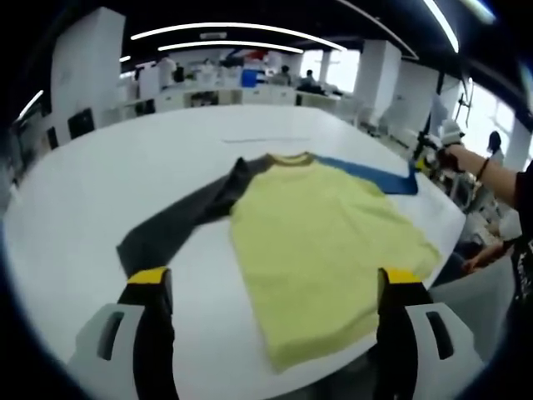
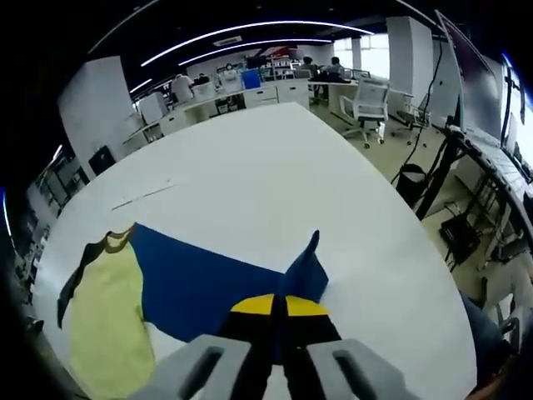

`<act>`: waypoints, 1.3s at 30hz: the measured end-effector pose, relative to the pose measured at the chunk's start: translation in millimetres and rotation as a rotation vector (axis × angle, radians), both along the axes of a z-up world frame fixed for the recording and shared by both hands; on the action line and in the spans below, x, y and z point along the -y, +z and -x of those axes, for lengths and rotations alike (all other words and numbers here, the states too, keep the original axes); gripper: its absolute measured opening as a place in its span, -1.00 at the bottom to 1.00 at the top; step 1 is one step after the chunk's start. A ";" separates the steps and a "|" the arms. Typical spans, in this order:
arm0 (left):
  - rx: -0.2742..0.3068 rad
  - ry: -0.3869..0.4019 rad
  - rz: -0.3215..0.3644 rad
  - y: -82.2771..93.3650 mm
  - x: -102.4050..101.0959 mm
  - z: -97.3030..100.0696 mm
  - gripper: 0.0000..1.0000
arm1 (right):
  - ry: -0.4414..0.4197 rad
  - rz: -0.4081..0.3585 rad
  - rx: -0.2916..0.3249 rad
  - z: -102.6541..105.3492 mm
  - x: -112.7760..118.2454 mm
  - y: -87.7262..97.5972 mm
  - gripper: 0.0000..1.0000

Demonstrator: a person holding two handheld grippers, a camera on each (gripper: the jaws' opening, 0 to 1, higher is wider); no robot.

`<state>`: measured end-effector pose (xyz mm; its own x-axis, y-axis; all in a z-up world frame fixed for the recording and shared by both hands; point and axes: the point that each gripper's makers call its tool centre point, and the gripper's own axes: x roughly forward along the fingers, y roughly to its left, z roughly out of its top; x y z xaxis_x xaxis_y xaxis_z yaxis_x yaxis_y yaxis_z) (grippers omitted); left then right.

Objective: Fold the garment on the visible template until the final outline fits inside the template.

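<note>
I see the white counter (image 2: 275,158) running back toward rows of desks (image 2: 250,96), where seated people (image 1: 310,79) work far off. Past the counter's right edge stands a white office chair (image 2: 366,104), with dark stands and cables (image 2: 433,179) on the floor nearby. Curved strip lights (image 1: 233,29) cross the ceiling.

Long curved light strips (image 1: 233,28) are glowing across a dark ceiling (image 2: 275,12), and daylight is coming in through bright windows (image 1: 340,68) at the far side of the room. A broad white table (image 2: 275,158) is stretching toward rows of desks (image 1: 208,93) where people are sitting at work. White pillars (image 1: 83,67) are standing among them. Beside the table, a white office chair (image 2: 368,104) is resting on a pale floor (image 2: 391,158), with dark stands and cables (image 2: 437,179) hanging nearby.
</note>
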<state>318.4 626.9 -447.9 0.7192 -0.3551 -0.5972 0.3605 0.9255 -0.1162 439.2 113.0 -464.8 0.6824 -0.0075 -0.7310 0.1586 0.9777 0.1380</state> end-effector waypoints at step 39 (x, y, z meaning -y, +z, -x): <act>-0.011 0.001 0.025 1.0 -0.9 0.8 0.98 | 0.219 -0.052 0.047 -52.8 -99.7 9.2 -1.00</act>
